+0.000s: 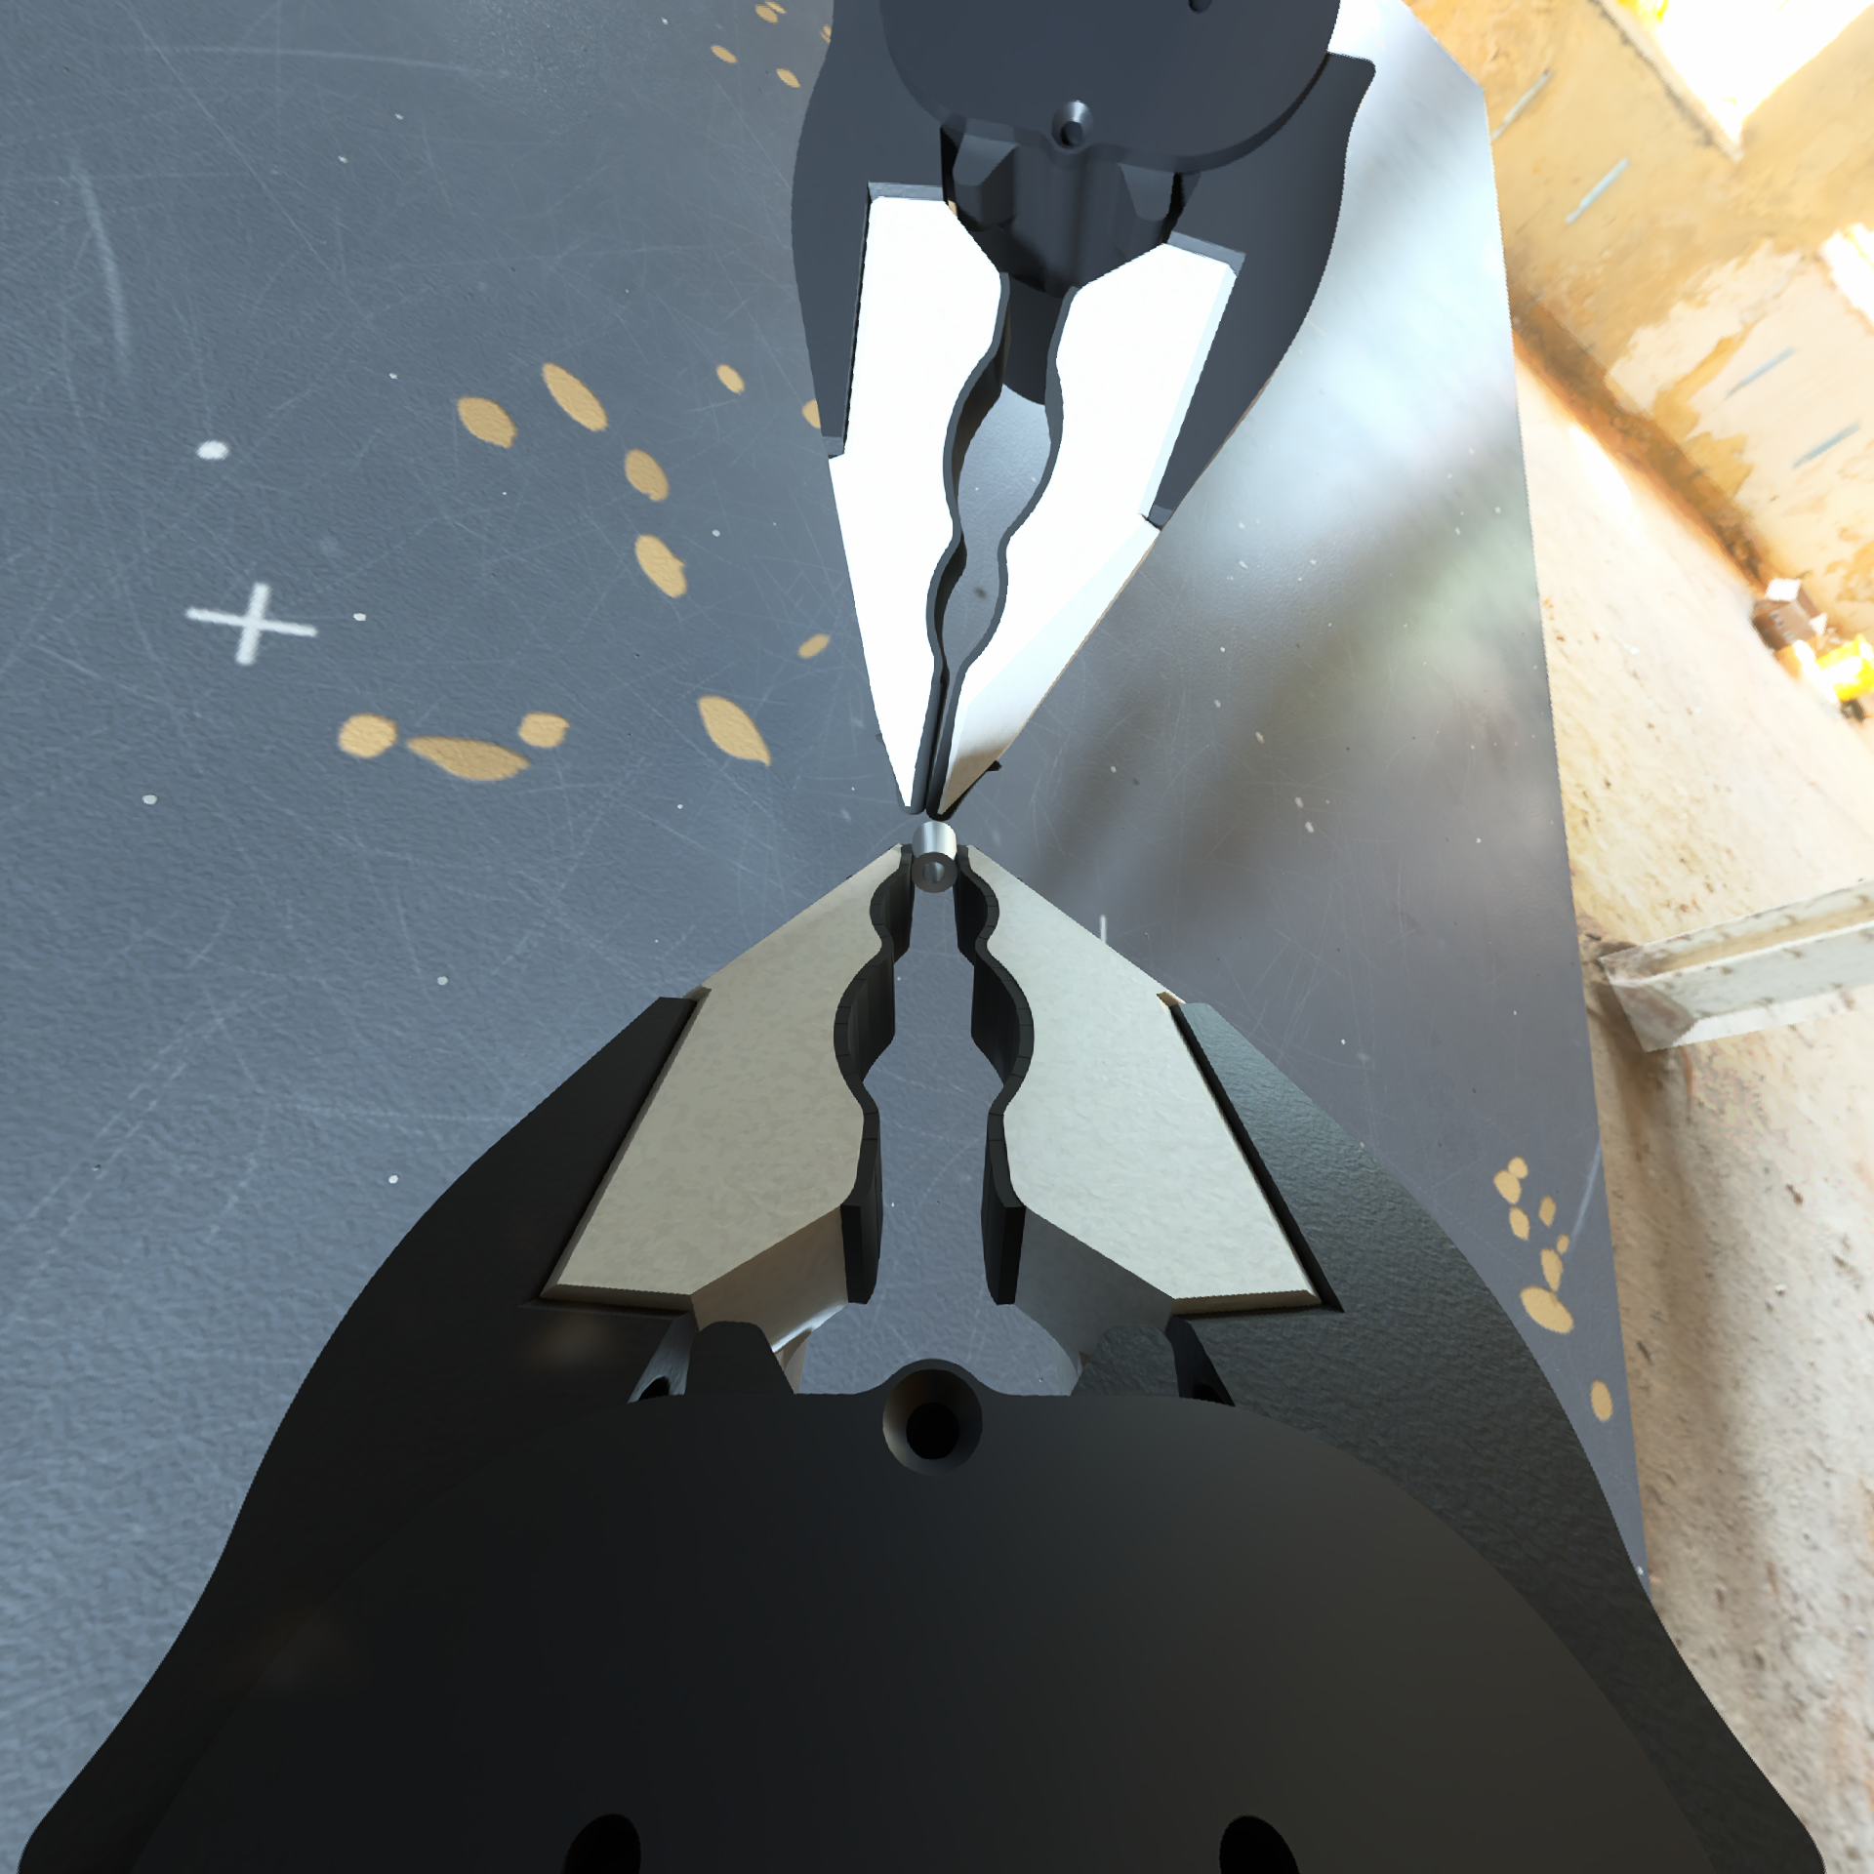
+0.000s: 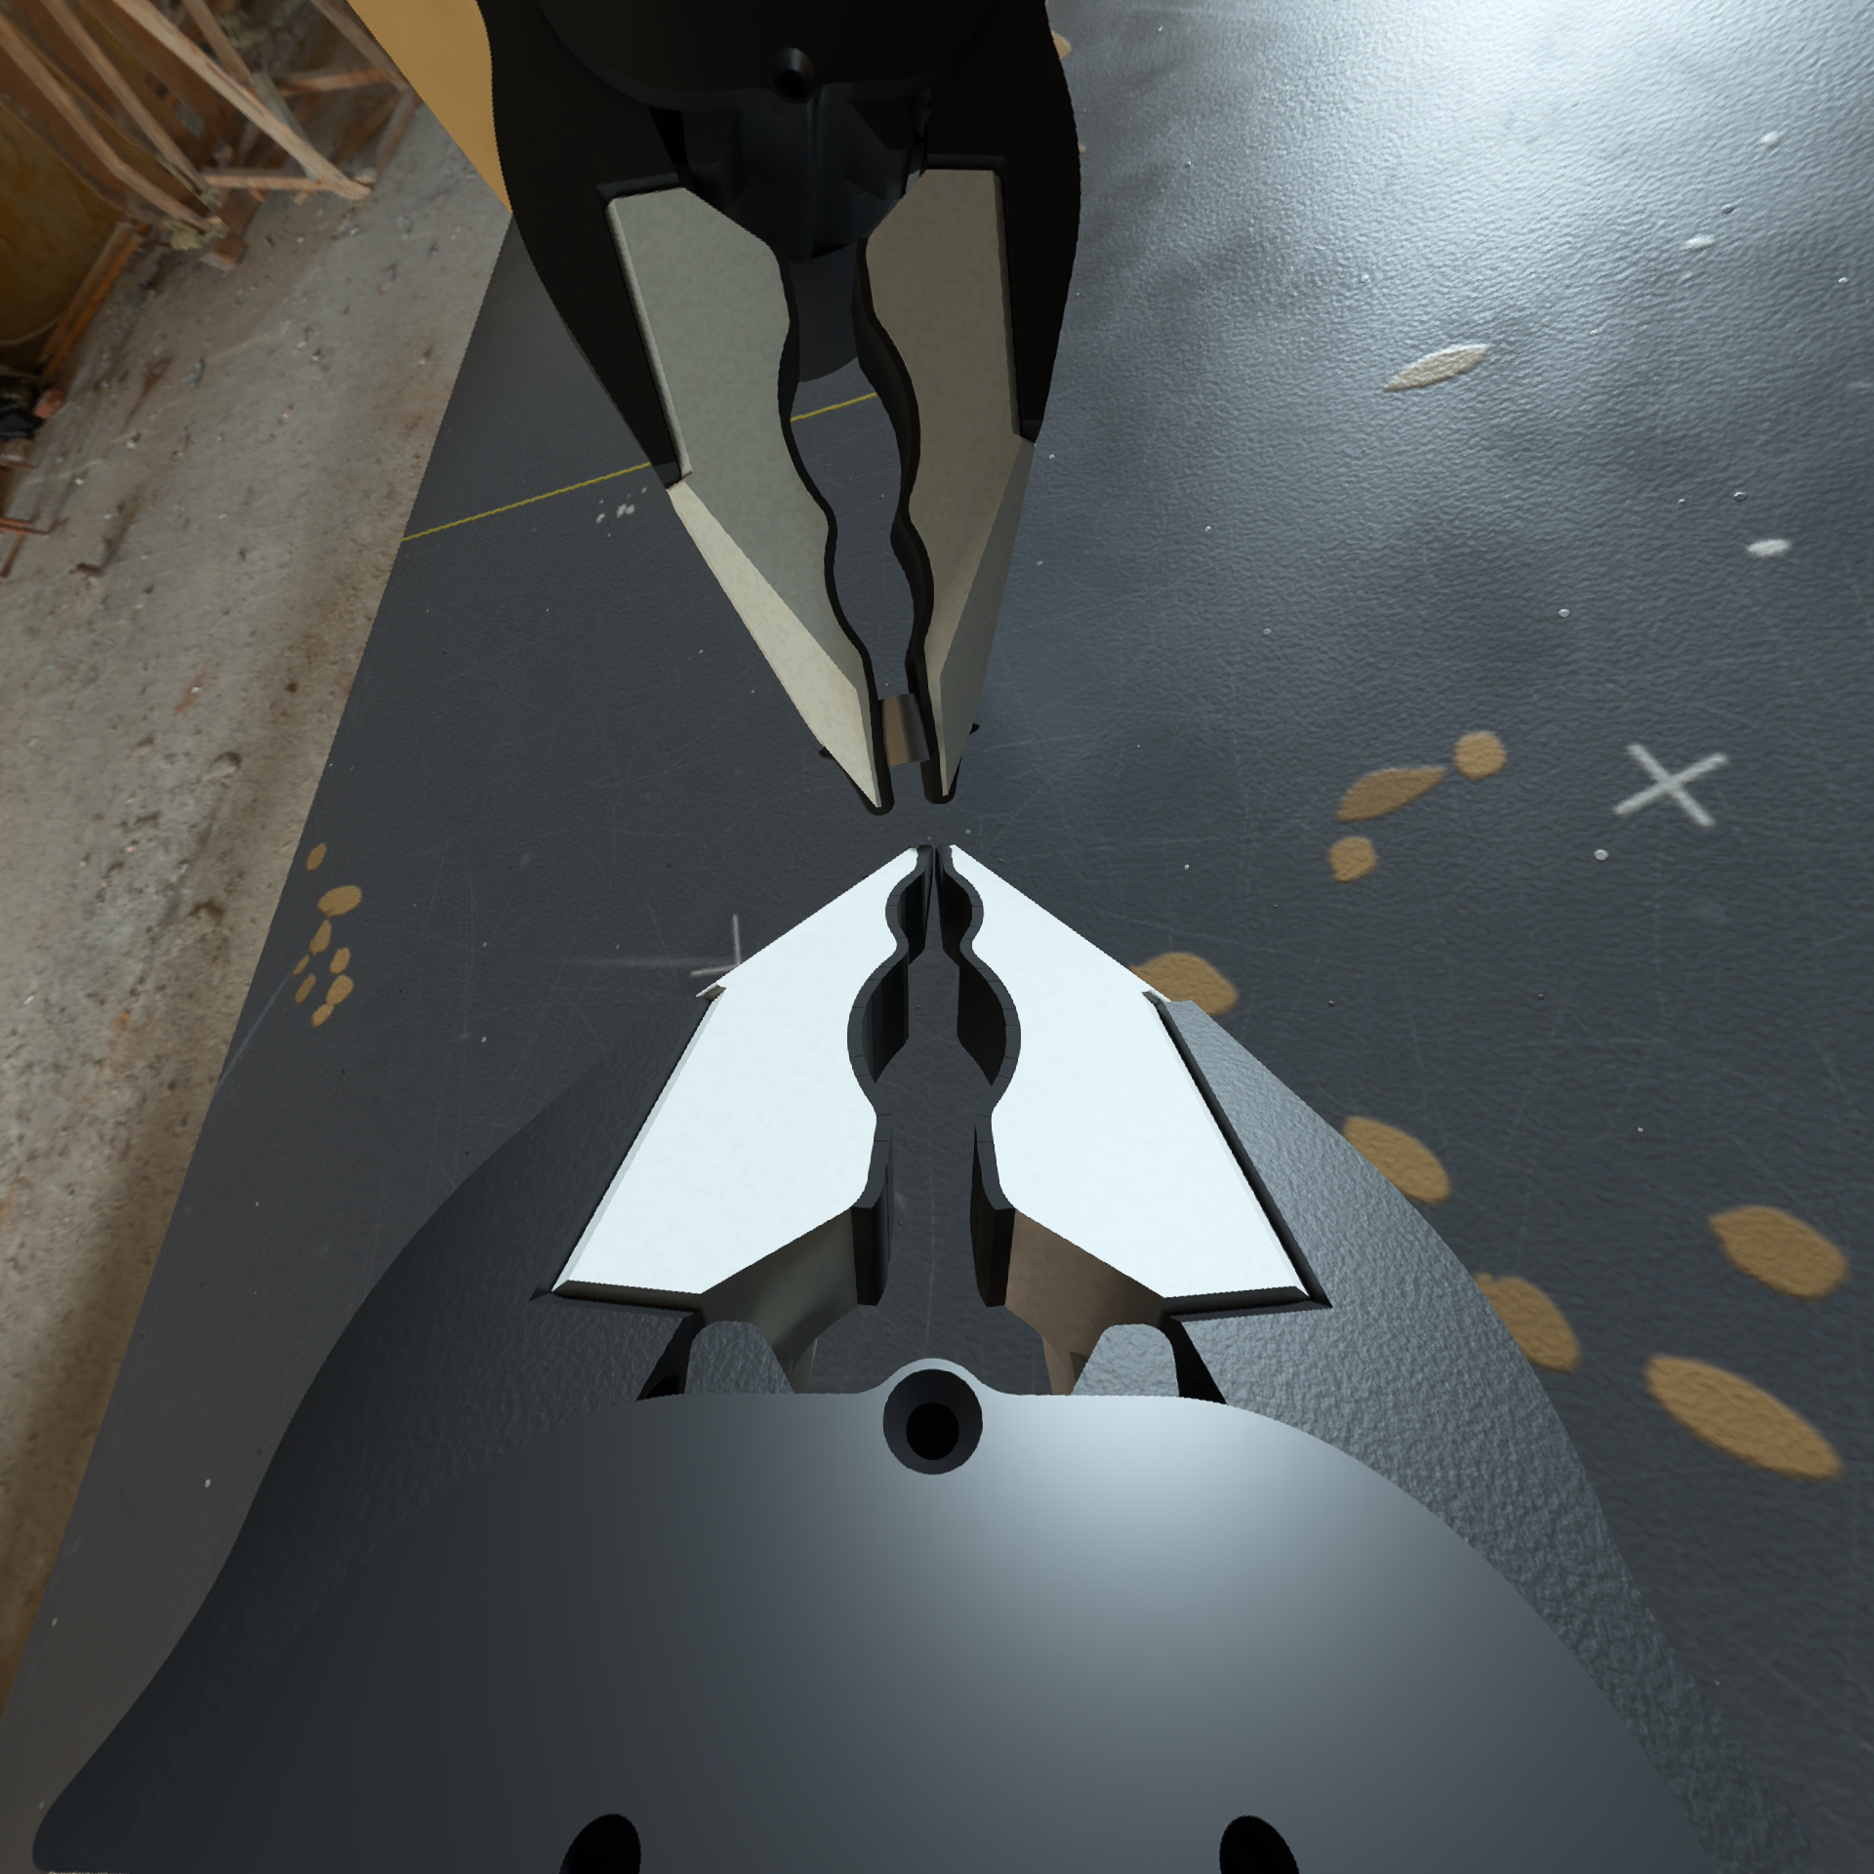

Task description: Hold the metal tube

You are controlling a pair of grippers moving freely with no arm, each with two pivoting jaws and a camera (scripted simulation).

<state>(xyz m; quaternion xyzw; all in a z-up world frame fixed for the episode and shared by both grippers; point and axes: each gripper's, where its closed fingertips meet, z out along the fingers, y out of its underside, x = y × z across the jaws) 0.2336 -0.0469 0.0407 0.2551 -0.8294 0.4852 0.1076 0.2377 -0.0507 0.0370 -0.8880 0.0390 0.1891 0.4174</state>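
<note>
Step in hand: the holding itself. The metal tube [image 1: 932,858] sits pinched at the very tips of the left hand-held gripper [image 1: 934,880], clear of the tabletop [image 1: 304,913].
Tube position: left wrist view, dead centre, its open end facing the camera; right wrist view, at 12 o'clock from the near tips, a short silver piece [image 2: 904,732] between the far gripper's fingers.
Left hand-held gripper: narrowed onto the tube, fingers [image 1: 750,1095] touching it on both sides.
Right hand-held gripper [image 2: 933,854]: tips pressed nearly together, nothing between them; nose to nose with the left one, just beside the tube's end but apart from it.
Tabletop: dark, scuffed, tan blotches [image 1: 477,755] at 9 o'clock, a chalk cross [image 1: 250,623] farther out.
Next move, as judged: keep the pinch steady. If the right is to share the hold, it must first spread, then advance toward 12 o'clock over the free end.
Risk: grip is only at the tips; a nudge could pivot the tube.
</note>
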